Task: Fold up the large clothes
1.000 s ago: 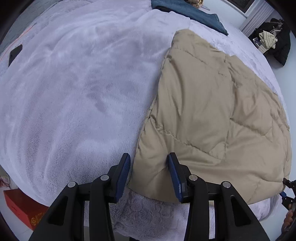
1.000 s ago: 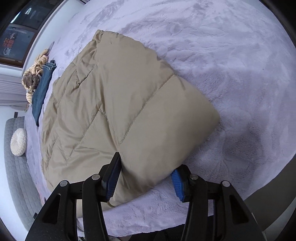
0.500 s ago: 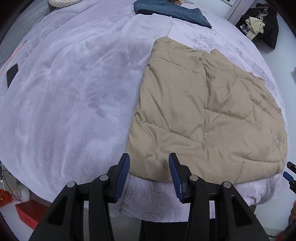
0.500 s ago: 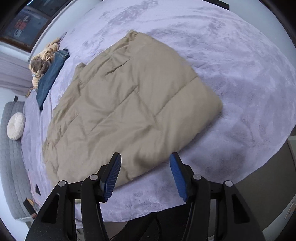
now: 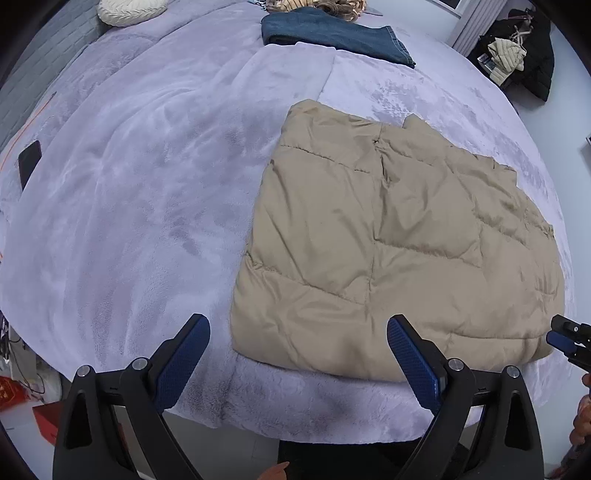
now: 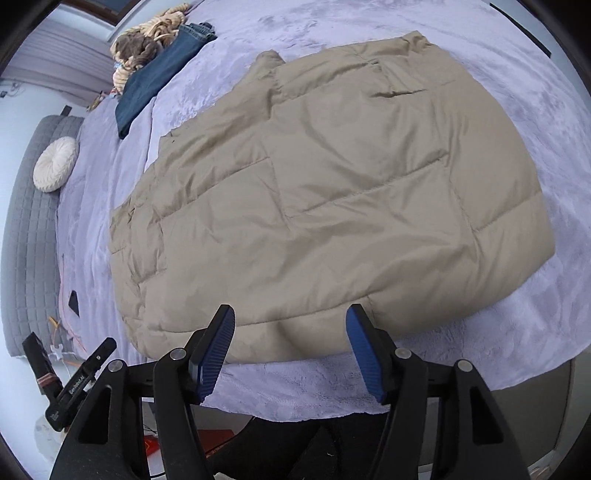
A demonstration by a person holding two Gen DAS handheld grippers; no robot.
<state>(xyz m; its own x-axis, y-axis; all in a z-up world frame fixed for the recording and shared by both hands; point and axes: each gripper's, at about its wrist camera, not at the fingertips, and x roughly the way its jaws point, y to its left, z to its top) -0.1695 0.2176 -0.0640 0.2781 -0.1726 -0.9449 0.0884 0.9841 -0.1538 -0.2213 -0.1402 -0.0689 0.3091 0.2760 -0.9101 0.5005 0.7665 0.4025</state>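
Observation:
A tan quilted jacket (image 5: 388, 240) lies folded flat on the lavender bed blanket (image 5: 129, 203), near the bed's front edge. My left gripper (image 5: 297, 332) hovers above the jacket's near left corner, its jaws opening wide with nothing pressed between the pads. My right gripper (image 6: 291, 321) hangs over the near edge of the jacket (image 6: 332, 192), jaws opening, pads clear of the fabric. The right gripper's tip (image 5: 565, 336) shows at the left wrist view's right edge, and the left gripper (image 6: 74, 380) sits low left in the right wrist view.
Folded blue jeans (image 5: 332, 33) and a beige knitted heap (image 6: 151, 37) lie at the far end. A round cream cushion (image 6: 55, 164) rests by the grey headboard (image 6: 26, 221). A black phone (image 5: 29, 162) lies at left. A red box (image 5: 44, 421) is on the floor.
Both grippers have let go of the jacket's near edge and risen back from it. The left jaws have spread from narrow to wide; the right jaws have widened slightly and rolled.

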